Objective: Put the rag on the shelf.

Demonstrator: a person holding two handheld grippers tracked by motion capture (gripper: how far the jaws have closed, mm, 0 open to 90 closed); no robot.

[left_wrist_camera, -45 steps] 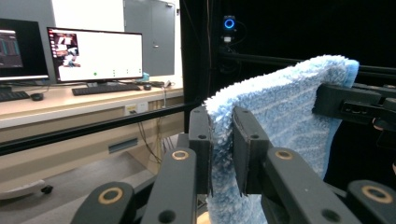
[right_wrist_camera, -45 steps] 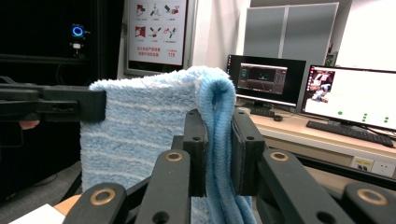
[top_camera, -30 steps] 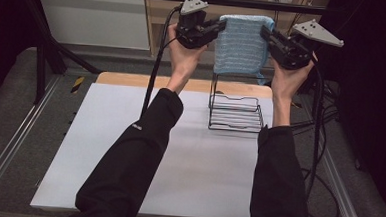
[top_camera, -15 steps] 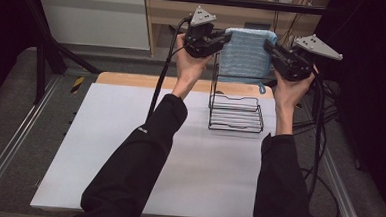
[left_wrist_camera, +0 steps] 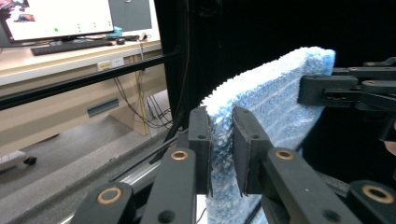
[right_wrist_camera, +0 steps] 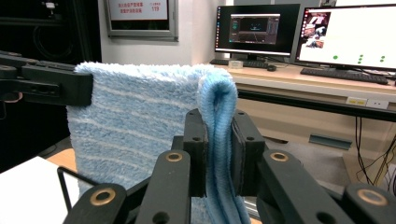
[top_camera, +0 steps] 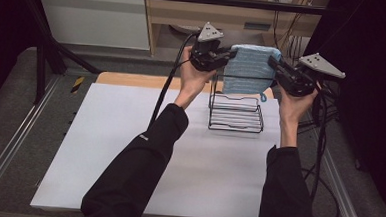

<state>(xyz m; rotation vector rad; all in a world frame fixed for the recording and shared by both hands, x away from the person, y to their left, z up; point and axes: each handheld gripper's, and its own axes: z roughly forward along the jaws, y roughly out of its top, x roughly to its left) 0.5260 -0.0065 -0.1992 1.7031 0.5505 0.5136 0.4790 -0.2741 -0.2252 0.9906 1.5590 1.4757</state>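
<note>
A folded light-blue towel (top_camera: 249, 69) hangs stretched between my two grippers, above a black wire rack (top_camera: 236, 113) that stands on the white table top (top_camera: 128, 150). My left gripper (top_camera: 230, 54) is shut on the towel's upper left corner, the fluffy edge (left_wrist_camera: 222, 135) squeezed between its pads. On the other side my right gripper (top_camera: 273, 63) is shut on the upper right corner, where the folded edge (right_wrist_camera: 217, 140) runs down between its jaws. The towel's lower edge hangs just over the rack's top wire. In the right gripper view the towel (right_wrist_camera: 135, 126) spreads to the left gripper's jaws (right_wrist_camera: 51, 85).
The rack sits at the table's far right part, near its wooden back edge (top_camera: 132, 79). Cables (top_camera: 323, 160) trail down the right side. A desk with monitors (right_wrist_camera: 345, 35) and a keyboard stands beyond. Metal rails (top_camera: 9, 144) run along the table's sides.
Both grippers have come down with the towel, bringing its lower edge closer to the rack's top. They have kept their hold on it.
</note>
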